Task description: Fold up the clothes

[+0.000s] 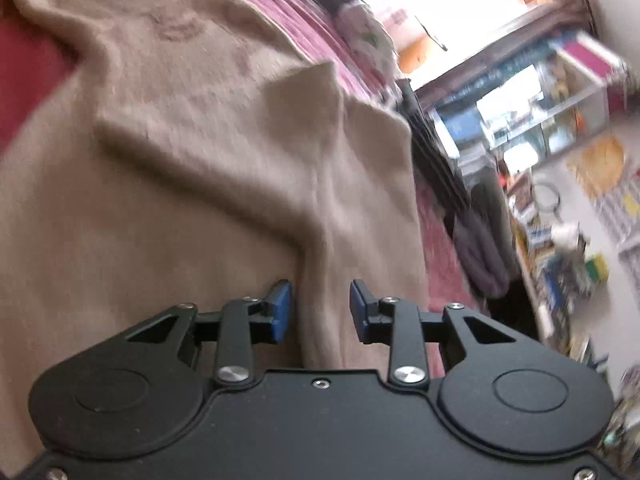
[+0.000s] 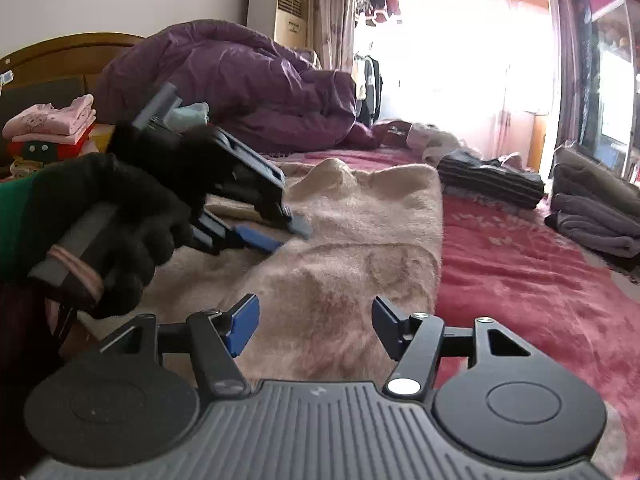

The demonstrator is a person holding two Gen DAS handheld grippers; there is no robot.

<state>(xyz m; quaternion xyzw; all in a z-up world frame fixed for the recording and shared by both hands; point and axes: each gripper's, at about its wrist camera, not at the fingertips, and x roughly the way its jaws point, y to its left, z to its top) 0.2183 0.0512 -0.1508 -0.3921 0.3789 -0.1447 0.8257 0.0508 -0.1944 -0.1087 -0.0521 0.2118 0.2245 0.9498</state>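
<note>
A fuzzy beige sweater (image 1: pixel 192 152) lies spread on the red bedspread (image 2: pixel 520 272), with raised folds at its far end. My left gripper (image 1: pixel 320 312) is open and low over the sweater, and a ridge of the fabric runs between its blue pads (image 1: pixel 282 312). In the right wrist view the same sweater (image 2: pixel 352 248) fills the middle. A black-gloved hand (image 2: pixel 120 216) holds the left gripper (image 2: pixel 280 234) down on the sweater's left part. My right gripper (image 2: pixel 314 326) is open just above the sweater's near edge, with nothing between its fingers.
A purple duvet (image 2: pixel 240 80) is heaped at the back of the bed. A striped dark garment (image 2: pixel 488 178) and a stack of folded grey clothes (image 2: pixel 596 208) lie on the right. Folded pink clothes (image 2: pixel 52 120) sit at the far left. Cluttered shelves (image 1: pixel 560 208) stand beyond the bed.
</note>
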